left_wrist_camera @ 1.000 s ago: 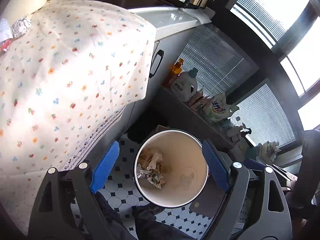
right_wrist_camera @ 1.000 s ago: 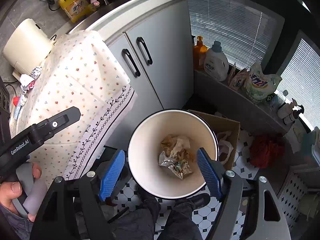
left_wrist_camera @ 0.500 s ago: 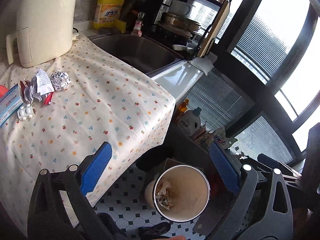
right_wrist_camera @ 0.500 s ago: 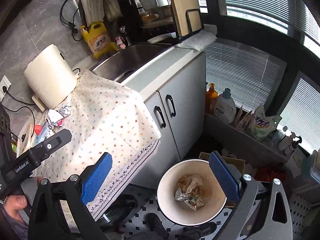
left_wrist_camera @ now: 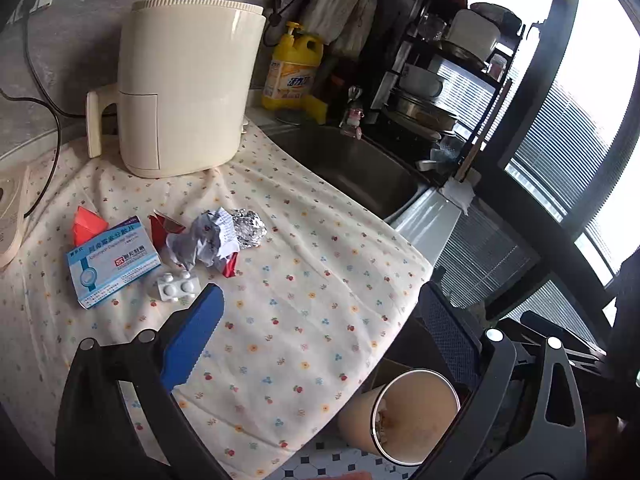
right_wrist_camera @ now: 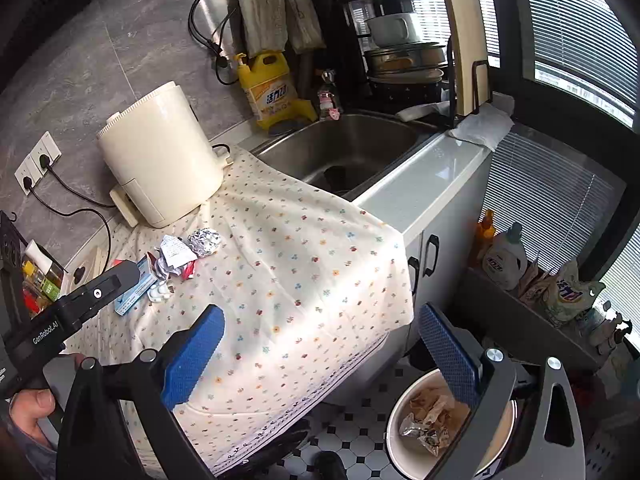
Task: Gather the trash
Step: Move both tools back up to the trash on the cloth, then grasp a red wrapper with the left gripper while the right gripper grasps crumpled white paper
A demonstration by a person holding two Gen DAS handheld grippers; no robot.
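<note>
Trash lies on the flowered cloth (left_wrist_camera: pixel 320 280): a foil ball (left_wrist_camera: pixel 250 227), crumpled white paper (left_wrist_camera: pixel 204 240), red wrapper scraps (left_wrist_camera: pixel 88 224), a blue pill box (left_wrist_camera: pixel 112 262) and a blister pack (left_wrist_camera: pixel 176 287). The same pile shows in the right wrist view, with the foil ball (right_wrist_camera: pixel 205 241) and the paper (right_wrist_camera: pixel 175 253). The cream bin (right_wrist_camera: pixel 432 420) stands on the floor below the counter edge and holds crumpled trash; it also shows in the left wrist view (left_wrist_camera: pixel 404 416). My left gripper (left_wrist_camera: pixel 320 336) is open and empty above the cloth. My right gripper (right_wrist_camera: pixel 320 348) is open and empty, above the counter edge.
A cream air fryer (left_wrist_camera: pixel 180 88) stands behind the trash. A steel sink (right_wrist_camera: pixel 344 152), a yellow detergent jug (right_wrist_camera: pixel 272 88) and a dish rack (right_wrist_camera: pixel 408 40) are further back. Detergent bottles (right_wrist_camera: pixel 504 260) line a low shelf by the window. The floor is tiled (right_wrist_camera: pixel 360 440).
Both grippers have risen from over the bin to counter height and tilted up. The trash pile and air fryer have come into view; the bin now sits low in both views.
</note>
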